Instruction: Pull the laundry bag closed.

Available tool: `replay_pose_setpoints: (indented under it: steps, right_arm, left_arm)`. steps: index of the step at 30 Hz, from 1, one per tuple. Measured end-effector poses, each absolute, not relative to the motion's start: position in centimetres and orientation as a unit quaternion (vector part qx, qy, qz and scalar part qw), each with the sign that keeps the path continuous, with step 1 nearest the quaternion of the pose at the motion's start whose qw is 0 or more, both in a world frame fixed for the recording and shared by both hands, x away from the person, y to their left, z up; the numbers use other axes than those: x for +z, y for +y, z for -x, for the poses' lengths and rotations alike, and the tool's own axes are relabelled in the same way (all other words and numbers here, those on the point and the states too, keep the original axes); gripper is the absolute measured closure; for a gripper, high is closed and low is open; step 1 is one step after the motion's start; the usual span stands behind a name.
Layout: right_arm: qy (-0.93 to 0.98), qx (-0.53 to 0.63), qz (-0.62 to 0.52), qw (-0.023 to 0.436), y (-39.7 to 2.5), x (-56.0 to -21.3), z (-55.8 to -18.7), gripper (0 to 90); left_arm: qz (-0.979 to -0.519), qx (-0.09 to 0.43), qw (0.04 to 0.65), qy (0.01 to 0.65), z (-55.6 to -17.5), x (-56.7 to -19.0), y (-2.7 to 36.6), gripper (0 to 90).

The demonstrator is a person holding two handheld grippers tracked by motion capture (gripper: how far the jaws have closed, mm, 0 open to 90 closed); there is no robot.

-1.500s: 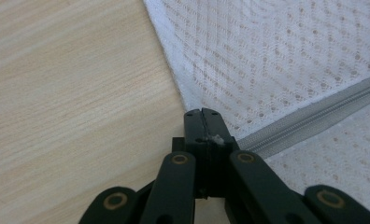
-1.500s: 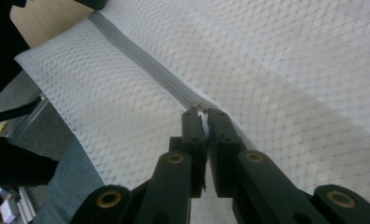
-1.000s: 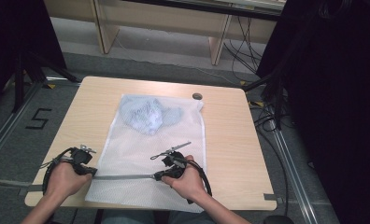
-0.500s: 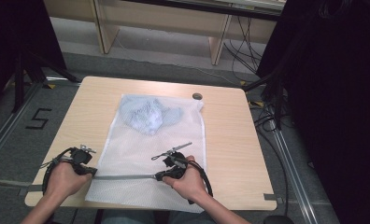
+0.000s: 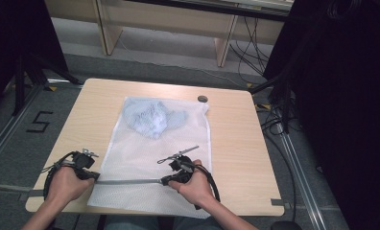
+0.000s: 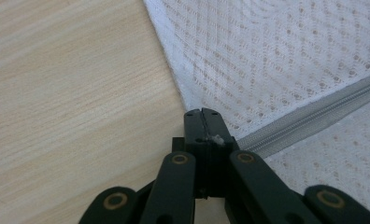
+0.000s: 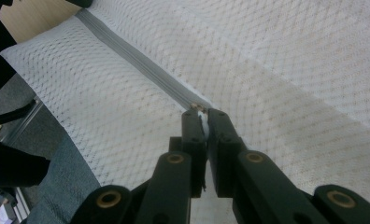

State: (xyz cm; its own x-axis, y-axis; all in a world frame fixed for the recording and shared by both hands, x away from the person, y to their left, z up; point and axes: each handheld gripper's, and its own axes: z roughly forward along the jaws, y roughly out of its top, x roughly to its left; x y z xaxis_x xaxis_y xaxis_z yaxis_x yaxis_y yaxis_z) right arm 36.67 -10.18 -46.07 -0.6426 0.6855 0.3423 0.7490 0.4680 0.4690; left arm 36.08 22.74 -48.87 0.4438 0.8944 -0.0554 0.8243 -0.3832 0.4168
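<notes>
The right gripper (image 7: pixel 202 116) has its jaws pinched on a small white-and-metal piece at the grey zipper (image 7: pixel 141 63), probably the pull tab. The left gripper (image 6: pixel 204 122) has its jaws closed on the zipper's end at the edge of the white mesh laundry bag (image 5: pixel 149 158). Compared with the earlier frames, almost nothing has moved: both hands sit in the same spots at the near edge of the table (image 5: pixel 236 139). The zipper looks stalled or barely begun, taut between the grippers. The blue cloth (image 5: pixel 152 117) lies inside the bag's far end.
</notes>
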Motion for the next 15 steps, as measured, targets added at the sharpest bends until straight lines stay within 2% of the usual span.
replay_pose_setpoints:
  steps: [15]
  right_arm:
    - [-0.852,-0.299,0.426,0.060,-10.78,-46.11,-36.92,86.8]
  left_arm:
    - [-0.824,0.092,0.199,0.523,-36.08,-48.92,22.59,90.0]
